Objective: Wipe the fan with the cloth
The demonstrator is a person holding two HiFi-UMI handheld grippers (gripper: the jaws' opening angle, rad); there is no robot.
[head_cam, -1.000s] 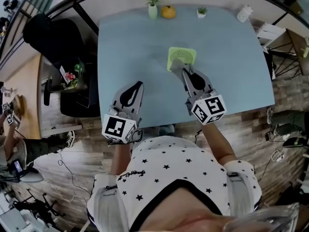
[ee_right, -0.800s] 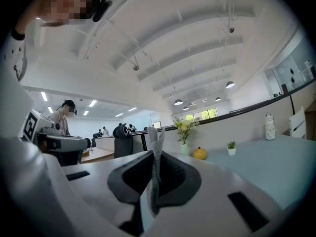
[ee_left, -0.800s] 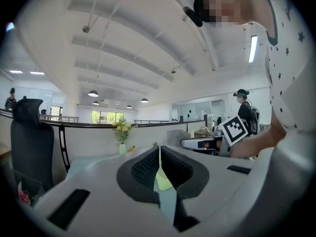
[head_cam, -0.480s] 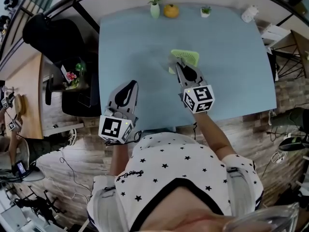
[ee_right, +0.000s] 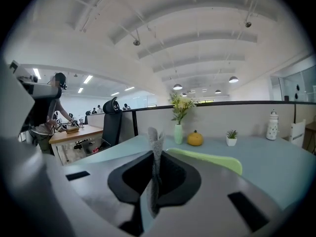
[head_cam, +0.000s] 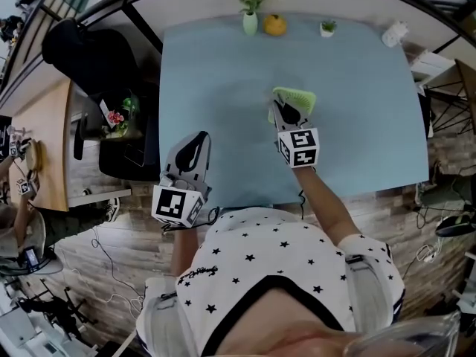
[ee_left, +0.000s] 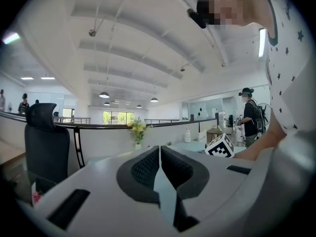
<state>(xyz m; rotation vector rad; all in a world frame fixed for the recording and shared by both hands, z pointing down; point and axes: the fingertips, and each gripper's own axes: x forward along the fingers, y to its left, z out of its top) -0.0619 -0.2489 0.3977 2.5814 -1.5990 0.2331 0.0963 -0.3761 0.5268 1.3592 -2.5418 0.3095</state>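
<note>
Two grippers: right gripper point(head_cam: 283, 113) pinches the grey cloth point(ee_right: 155, 144) by the green fan point(head_cam: 299, 95), upper centre; left gripper point(head_cam: 196, 141) closed, empty, lower left over table point(head_cam: 216, 65).

On my right gripper point(ee_right: 154, 158) camera, I see the jaws pinched on a grey cloth point(ee_right: 156, 139) that stands up between them. Just past the tips, a green fan point(ee_right: 210, 160) lies flat on the blue table point(ee_right: 281, 169). Along the table's far edge stand a vase of flowers point(ee_right: 178, 131), an orange gourd point(ee_right: 195, 138), a small potted plant point(ee_right: 231, 138) and a white bottle point(ee_right: 272, 124).
</note>
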